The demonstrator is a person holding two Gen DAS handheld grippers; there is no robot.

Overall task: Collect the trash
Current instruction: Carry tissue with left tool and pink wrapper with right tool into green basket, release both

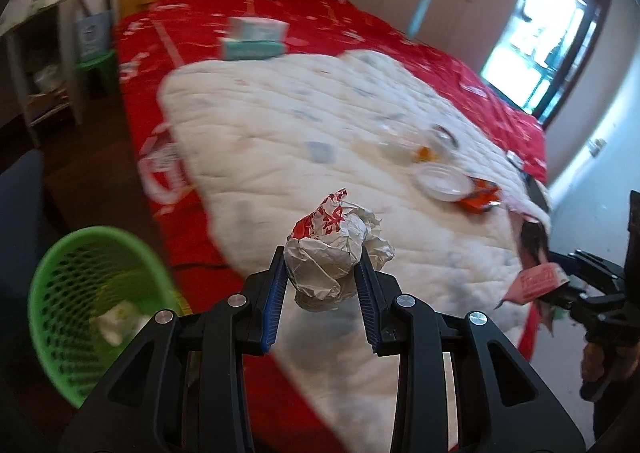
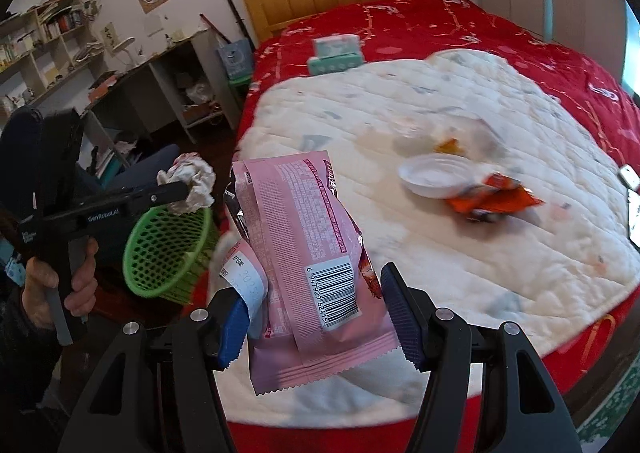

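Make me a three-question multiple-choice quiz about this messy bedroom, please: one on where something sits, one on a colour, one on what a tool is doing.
1. Where is the white round plastic lid?
A on the white quilt
B in the basket
C on the desk

2. What colour is the mesh plastic waste basket?
A blue
B green
C yellow

3. What is between the left gripper's jaws?
A nothing
B a tissue box
C a crumpled white-and-red paper wrapper

Answers:
A, the lid lies on the quilt beside an orange snack wrapper.
B, the basket is green.
C, the left gripper pinches the paper wrapper.
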